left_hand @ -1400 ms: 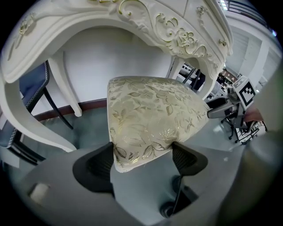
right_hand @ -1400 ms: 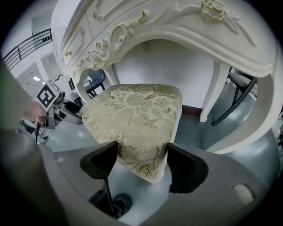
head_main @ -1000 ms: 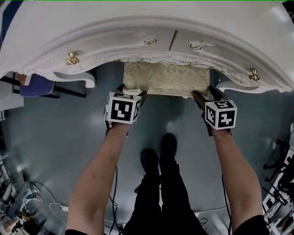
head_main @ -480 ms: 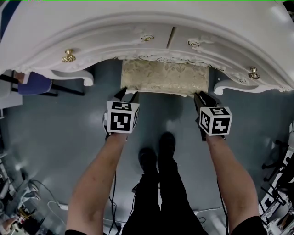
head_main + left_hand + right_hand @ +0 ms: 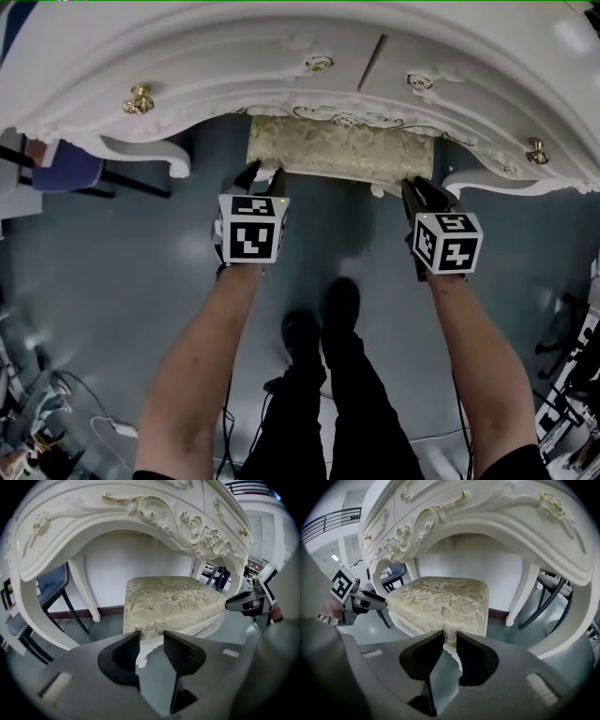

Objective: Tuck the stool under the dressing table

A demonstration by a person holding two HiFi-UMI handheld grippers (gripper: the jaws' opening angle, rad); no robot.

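Two hand-held grippers — left (image 5: 262,173) closing, right (image 5: 422,186) clamped — straddle stool (image 5: 342,150) corners.

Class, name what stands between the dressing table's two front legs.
The stool, its cushion partly under the dressing table; the head view shows it.

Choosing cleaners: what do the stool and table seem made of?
Stool: padded, covered in cream floral fabric with a slight sheen; its carved frame looks like white-painted wood. Table: probably wood too, glossy white paint, carved scrolls with gilt lines; knobs look like brass.
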